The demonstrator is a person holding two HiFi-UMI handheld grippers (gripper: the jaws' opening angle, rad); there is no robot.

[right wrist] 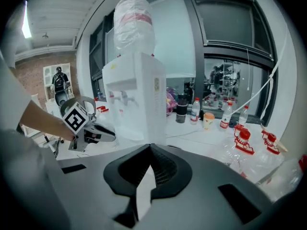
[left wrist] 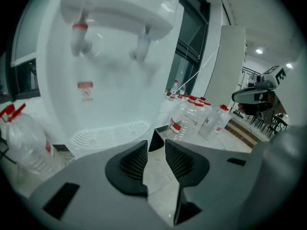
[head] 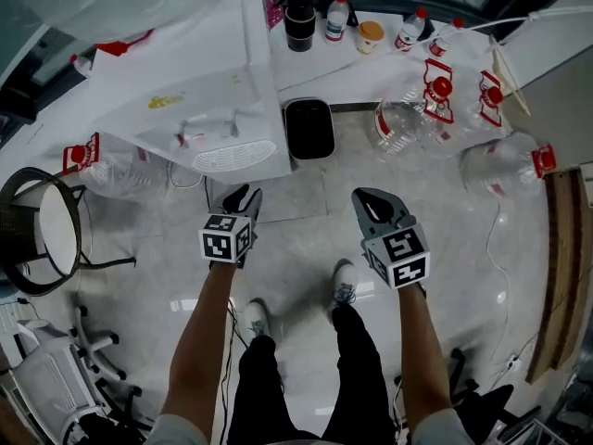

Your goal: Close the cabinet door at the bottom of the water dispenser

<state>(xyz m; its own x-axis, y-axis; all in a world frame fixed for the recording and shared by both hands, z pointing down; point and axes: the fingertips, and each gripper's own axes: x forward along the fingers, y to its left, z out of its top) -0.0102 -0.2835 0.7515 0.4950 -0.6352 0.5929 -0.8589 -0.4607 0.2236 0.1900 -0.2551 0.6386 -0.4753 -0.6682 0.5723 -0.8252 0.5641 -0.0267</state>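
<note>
**Left claw.** My left claw (head: 244,195) hangs above the floor (head: 296,248), clear of it, pointing to 12 o'clock in the head view. Its 2 jaws stand a narrow gap apart. Only floor shows through the gap, and the pads touch nothing.

**Right claw.** My right claw (head: 364,197) is level with the left one, at its 3 o'clock and well apart from it. Its jaws are pressed together at the tips, with nothing caught between them.

**Task item.** The water dispenser (head: 185,91) stands at 11 o'clock of the left claw, white, with a large bottle on top. Its drip grille (head: 232,156) lies near the left claw's tips, not touching them. The left gripper view faces the 2 taps (left wrist: 79,32) above that grille. The cabinet door at the dispenser's foot shows in none of the 3 views. From above the front overhangs it, and in each gripper view the claw's own body covers the lower part. I cannot tell whether it is open or shut.

**Surroundings.** A black bin (head: 309,128) stands just beside the dispenser, at 3 o'clock of the grille. Clear jugs (head: 408,119) with red caps lie at 1 o'clock of the right claw. My shoes (head: 345,284) are at 6 o'clock, between the claws. A round stool (head: 42,235) stands at 9 o'clock.
</note>
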